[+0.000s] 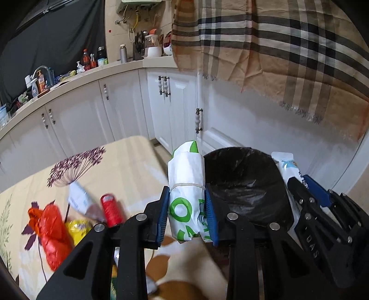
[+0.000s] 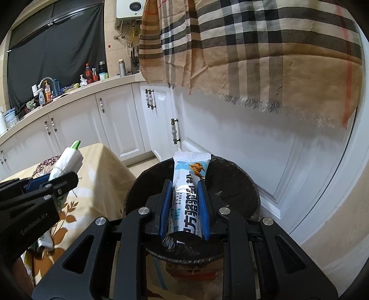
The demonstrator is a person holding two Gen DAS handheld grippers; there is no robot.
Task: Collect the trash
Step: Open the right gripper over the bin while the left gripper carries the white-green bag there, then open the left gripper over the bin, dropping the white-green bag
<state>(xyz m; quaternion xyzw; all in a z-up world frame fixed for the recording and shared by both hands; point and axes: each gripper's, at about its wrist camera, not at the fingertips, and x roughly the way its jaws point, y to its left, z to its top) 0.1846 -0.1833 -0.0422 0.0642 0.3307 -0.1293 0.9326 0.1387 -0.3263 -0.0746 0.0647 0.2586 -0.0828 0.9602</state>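
**Setting: a home kitchen**

You are working in a domestic kitchen. Far left, a countertop (image 2: 96, 86) carries bottles, a faucet (image 2: 47, 80) and a knife block (image 1: 138, 49) above white cabinets (image 1: 76, 120). A wall-mounted water heater (image 2: 130, 9) hangs beyond; a floral tablecloth (image 1: 120, 166) covers the near table.

I see a table under a cream floral-printed cloth (image 1: 129, 161); on it lie a crumpled red plastic bag (image 1: 54, 233), a yellow wrapper (image 1: 78, 228), a red cylindrical can (image 1: 111, 210) and a white paper scrap (image 1: 78, 198).
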